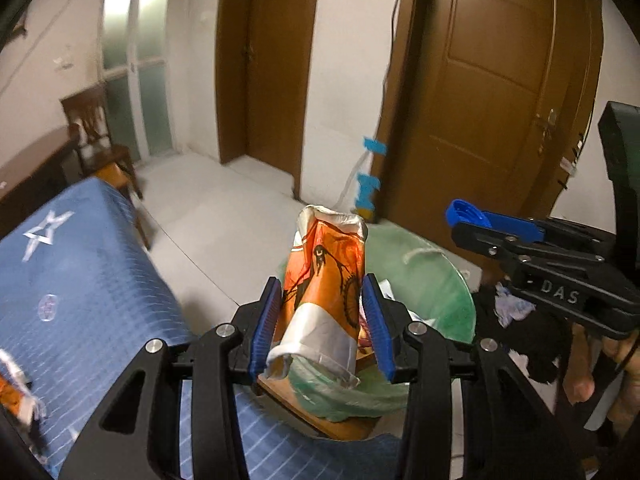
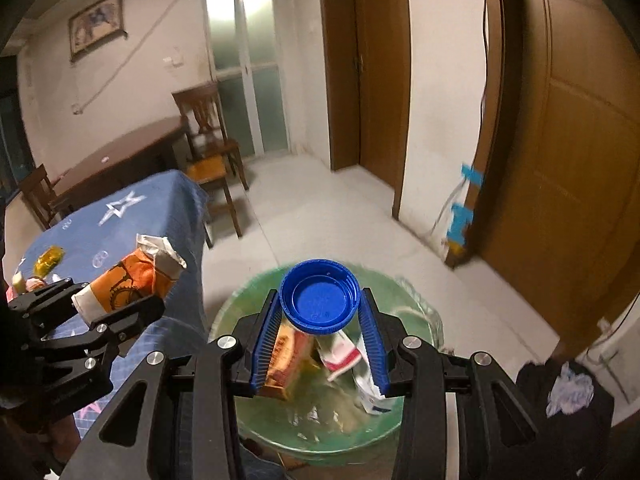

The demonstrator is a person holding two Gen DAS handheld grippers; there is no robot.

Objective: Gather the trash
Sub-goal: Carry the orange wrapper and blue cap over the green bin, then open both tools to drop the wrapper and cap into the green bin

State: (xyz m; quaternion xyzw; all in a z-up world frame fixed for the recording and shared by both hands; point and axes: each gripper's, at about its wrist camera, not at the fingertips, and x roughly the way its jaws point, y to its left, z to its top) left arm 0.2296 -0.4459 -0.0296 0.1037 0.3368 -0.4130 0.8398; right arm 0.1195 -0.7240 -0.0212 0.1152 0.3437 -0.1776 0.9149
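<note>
I have a piece of trash in each hand. My left gripper (image 1: 322,320) has its jaws clamped on a crumpled orange-and-white paper cup (image 1: 324,276), squeezed across its middle and held up over the near edge of the bench (image 1: 80,280), beside the bin. My right gripper (image 2: 320,332) has its jaws pressed on the rim of a blue bottle cap (image 2: 320,294), hanging right above the open mouth of the green-lined trash bin (image 2: 248,412) on the floor.

As I judge it, the job is partway through. The bin already holds a brown printed carton (image 2: 286,360) and some red-and-white wrappers (image 2: 352,364), so a few items are in. Neither held piece has been let go yet. The cap looks ready to drop; the cup needs to come a little further over the bin first.

The right wrist view shows what remains: near the far left edge of the blue cloth lie a yellow wrapper (image 2: 48,260) and some small bits beside it, too blurred to name. That view also looks straight into the bin. The left wrist view shows only part of the liner behind the cup, but it catches torn orange-and-white scraps (image 1: 20,400) at the bench's left edge, and the side of my right gripper with a hand (image 1: 592,376) under it.
</note>
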